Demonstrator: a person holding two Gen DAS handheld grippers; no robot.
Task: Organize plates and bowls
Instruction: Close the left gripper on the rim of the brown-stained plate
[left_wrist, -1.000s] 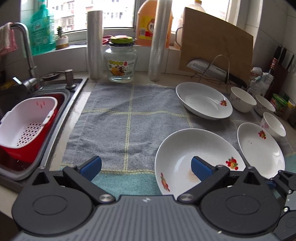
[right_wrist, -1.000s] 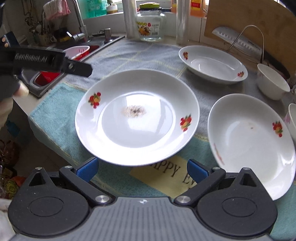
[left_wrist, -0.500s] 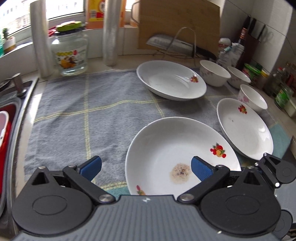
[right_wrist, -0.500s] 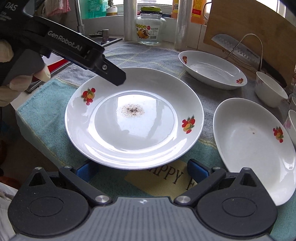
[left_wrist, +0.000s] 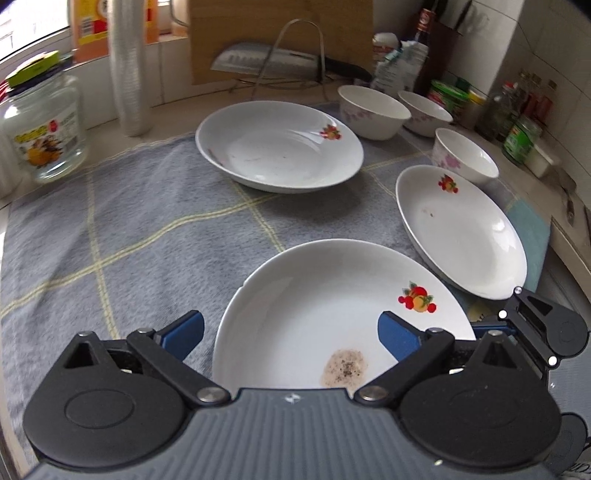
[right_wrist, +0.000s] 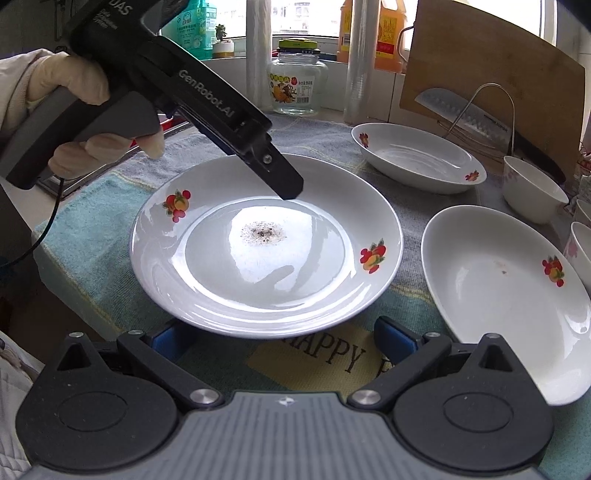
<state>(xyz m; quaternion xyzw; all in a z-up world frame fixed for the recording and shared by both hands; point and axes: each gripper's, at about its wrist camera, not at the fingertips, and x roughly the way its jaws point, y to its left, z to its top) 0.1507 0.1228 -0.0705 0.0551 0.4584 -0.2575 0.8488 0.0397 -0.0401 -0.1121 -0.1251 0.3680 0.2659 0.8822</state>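
In the left wrist view, a white plate (left_wrist: 332, 314) with fruit prints and a brown stain is seen; the left gripper (left_wrist: 291, 332), its jaws just narrowed but apart, straddles its 9 o'clock rim. In the right wrist view, the right gripper (right_wrist: 280, 341) is spread empty at the plate's (right_wrist: 266, 251) 6 o'clock edge.

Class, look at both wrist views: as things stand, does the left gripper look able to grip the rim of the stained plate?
Probably yes. The left gripper straddles the stained plate's rim, its jaws open and just closing; nothing lies between. The right gripper sits at the opposite rim, apart.
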